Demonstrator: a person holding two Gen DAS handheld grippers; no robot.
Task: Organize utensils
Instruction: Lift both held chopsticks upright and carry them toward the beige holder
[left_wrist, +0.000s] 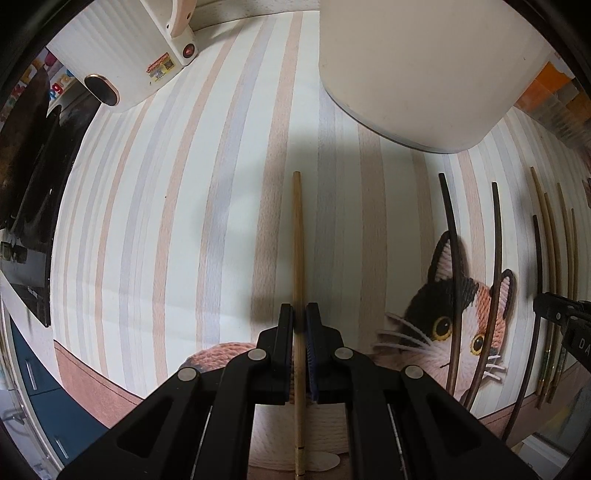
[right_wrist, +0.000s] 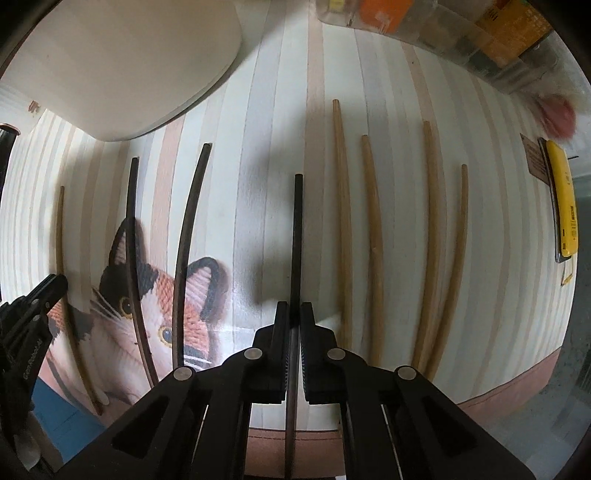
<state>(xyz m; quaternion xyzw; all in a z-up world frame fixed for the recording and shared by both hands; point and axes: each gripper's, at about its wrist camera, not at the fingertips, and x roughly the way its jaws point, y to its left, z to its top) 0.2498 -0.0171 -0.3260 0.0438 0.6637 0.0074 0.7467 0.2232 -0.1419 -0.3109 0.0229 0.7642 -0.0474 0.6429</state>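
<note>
The left gripper (left_wrist: 300, 314) pinches a light wooden chopstick (left_wrist: 297, 236) over the striped mat (left_wrist: 166, 229); the right gripper (right_wrist: 294, 314) clamps a dark chopstick (right_wrist: 296, 236) (both seemingly lifted).

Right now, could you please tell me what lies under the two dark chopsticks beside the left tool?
Under the two dark chopsticks lies the striped mat, and both cross its printed cat. The narrow strips of print directly beneath them are covered.

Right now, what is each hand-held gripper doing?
Left hand-held gripper: closed on a light wooden chopstick.
Right hand-held gripper: closed on a dark chopstick.
</note>
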